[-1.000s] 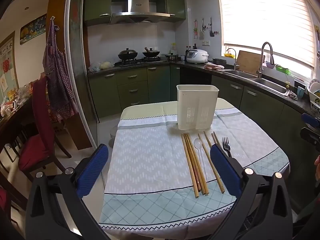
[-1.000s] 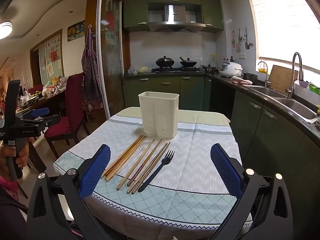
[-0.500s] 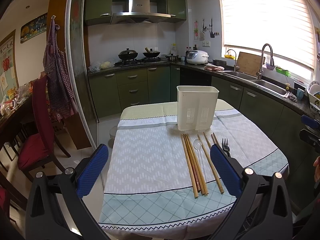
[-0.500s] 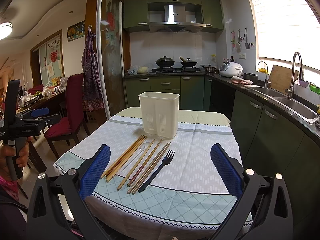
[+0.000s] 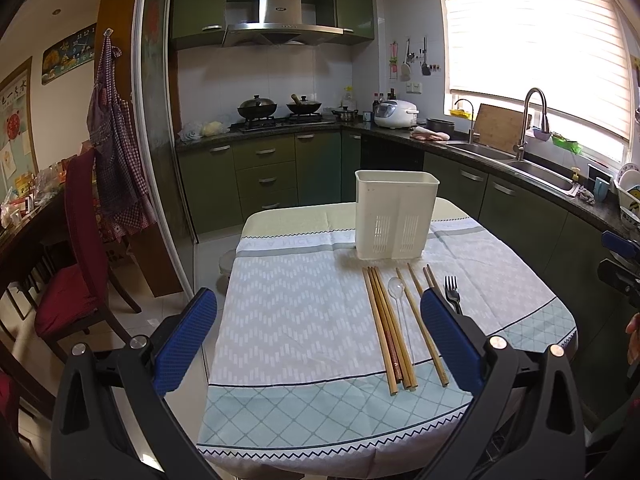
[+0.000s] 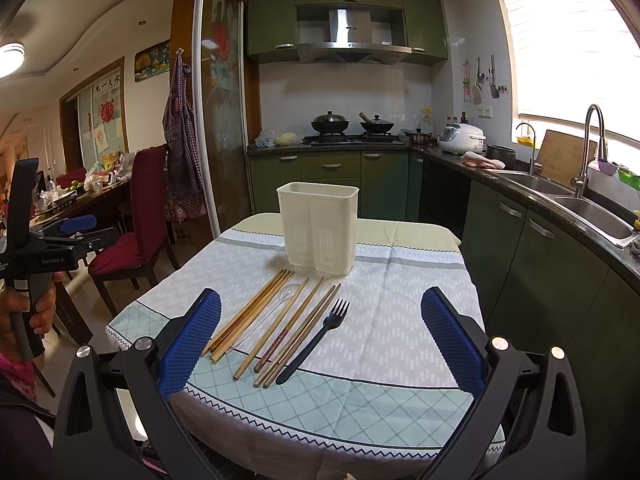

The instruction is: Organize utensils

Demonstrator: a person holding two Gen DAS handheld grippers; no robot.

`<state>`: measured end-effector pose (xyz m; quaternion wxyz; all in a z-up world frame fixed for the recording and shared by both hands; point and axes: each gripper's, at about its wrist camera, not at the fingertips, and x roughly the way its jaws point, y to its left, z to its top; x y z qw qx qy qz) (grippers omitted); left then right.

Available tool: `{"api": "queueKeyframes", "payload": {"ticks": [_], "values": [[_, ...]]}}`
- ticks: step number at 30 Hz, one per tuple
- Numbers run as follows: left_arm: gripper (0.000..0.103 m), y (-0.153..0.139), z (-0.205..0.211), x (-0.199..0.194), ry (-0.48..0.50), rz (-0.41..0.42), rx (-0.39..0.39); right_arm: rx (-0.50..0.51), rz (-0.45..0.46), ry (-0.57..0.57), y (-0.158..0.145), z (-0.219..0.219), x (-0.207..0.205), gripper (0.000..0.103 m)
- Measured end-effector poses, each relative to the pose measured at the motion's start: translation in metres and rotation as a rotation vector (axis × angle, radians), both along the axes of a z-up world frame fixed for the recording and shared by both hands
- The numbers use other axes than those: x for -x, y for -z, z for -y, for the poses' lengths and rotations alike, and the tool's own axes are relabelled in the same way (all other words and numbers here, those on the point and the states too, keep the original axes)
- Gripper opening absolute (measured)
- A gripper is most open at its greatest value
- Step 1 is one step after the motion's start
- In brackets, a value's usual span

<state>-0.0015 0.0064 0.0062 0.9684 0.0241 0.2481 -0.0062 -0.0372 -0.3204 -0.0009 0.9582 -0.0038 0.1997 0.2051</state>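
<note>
You had not started: the chopsticks, clear spoon and fork all lay on the surface before the white holder. Your left gripper and right gripper were spread wide, gripping nothing.

You get bright daylight glare from the window blind (washed out), with fisheye bending and dark corners.

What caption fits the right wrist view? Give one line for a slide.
Open right gripper above chopsticks, a fork and a white holder.
</note>
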Motion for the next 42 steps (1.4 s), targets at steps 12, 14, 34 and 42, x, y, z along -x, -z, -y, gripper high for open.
{"api": "queueKeyframes", "payload": {"ticks": [12, 14, 34, 42], "values": [[0.097, 0.005, 0.000, 0.000, 0.001, -0.004, 0.002, 0.004, -0.009, 0.005, 0.006, -0.001, -0.005, 0.099], [0.097, 0.007, 0.000, 0.000, 0.001, -0.004, 0.002, 0.005, -0.010, 0.005, 0.007, -0.001, -0.005, 0.099], [0.097, 0.008, -0.001, -0.001, 0.000, -0.005, 0.004, 0.006, -0.011, 0.005, 0.007, -0.001, -0.005, 0.099], [0.097, 0.008, -0.001, -0.001, 0.000, -0.006, 0.004, 0.007, -0.018, 0.006, 0.012, -0.002, -0.008, 0.099]]}}
